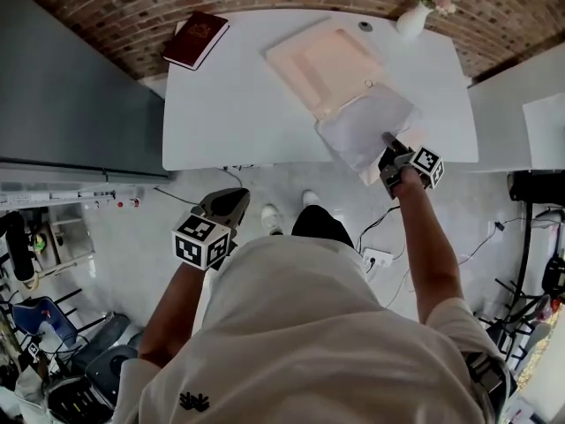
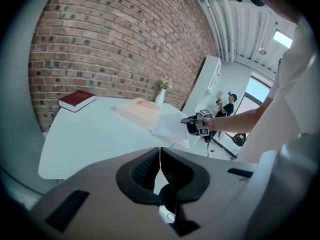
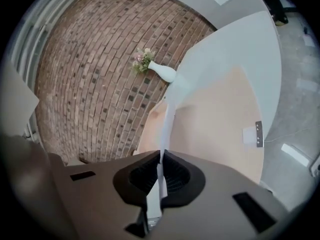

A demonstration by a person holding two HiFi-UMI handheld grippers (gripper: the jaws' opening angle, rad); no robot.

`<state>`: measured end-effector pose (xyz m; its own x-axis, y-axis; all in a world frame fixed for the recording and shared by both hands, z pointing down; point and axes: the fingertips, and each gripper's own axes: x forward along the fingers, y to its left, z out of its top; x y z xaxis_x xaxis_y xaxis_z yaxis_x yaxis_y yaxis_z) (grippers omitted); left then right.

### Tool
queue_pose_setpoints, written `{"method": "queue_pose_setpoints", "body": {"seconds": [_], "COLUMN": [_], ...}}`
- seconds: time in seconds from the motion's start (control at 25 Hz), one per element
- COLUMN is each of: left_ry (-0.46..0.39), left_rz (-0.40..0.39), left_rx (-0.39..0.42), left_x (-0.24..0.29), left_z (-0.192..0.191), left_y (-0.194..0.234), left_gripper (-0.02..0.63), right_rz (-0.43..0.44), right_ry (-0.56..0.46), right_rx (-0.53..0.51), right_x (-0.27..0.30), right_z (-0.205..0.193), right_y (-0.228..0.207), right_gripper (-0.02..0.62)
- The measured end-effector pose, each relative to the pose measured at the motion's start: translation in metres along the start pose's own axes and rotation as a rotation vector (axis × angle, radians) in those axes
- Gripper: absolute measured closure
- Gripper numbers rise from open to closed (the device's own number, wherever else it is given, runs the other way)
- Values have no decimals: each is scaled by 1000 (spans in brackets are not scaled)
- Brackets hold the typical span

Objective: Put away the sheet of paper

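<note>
A white sheet of paper (image 1: 364, 124) is lifted over the near right part of the open pink folder (image 1: 322, 64) on the white table (image 1: 229, 113). My right gripper (image 1: 389, 147) is shut on the sheet's near corner. In the right gripper view the sheet (image 3: 167, 111) runs edge-on out of the shut right gripper (image 3: 161, 160), with the folder (image 3: 215, 119) beneath. My left gripper (image 1: 226, 207) hangs off the table's near edge over the floor, shut and holding nothing (image 2: 160, 156). The left gripper view also takes in the sheet (image 2: 172, 126) and the right gripper (image 2: 196, 125).
A dark red book (image 1: 196, 38) lies at the table's far left corner. A white vase with flowers (image 1: 413, 16) stands at the far right. A small metal clasp (image 1: 368, 84) sits on the folder. A brick wall is behind the table; cables lie on the floor below.
</note>
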<state>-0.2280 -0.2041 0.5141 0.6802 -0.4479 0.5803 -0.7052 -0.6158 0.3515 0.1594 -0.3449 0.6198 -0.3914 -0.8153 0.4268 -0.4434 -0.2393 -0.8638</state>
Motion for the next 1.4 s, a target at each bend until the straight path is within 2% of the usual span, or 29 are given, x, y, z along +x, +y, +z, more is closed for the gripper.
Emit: {"method": "queue_pose_setpoints", "body": {"seconds": [0.32, 0.64, 0.96, 1.4], "left_ry": [-8, -33, -18, -52], "left_rz": [42, 76, 112, 199], "left_rx": [-1, -9, -23, -66], "left_x": [20, 48, 71, 72], "left_z": [31, 77, 92, 104], "left_y": [27, 37, 39, 53], "left_gripper": [581, 581, 581, 581], "right_rz": [-69, -75, -88, -106], "right_ry": [17, 61, 58, 95], "right_rx": [3, 27, 74, 98], "right_x": [39, 81, 121, 174], "right_z": [30, 47, 61, 52], "right_y": [-17, -13, -12, -3], "right_gripper": [568, 568, 568, 568]}}
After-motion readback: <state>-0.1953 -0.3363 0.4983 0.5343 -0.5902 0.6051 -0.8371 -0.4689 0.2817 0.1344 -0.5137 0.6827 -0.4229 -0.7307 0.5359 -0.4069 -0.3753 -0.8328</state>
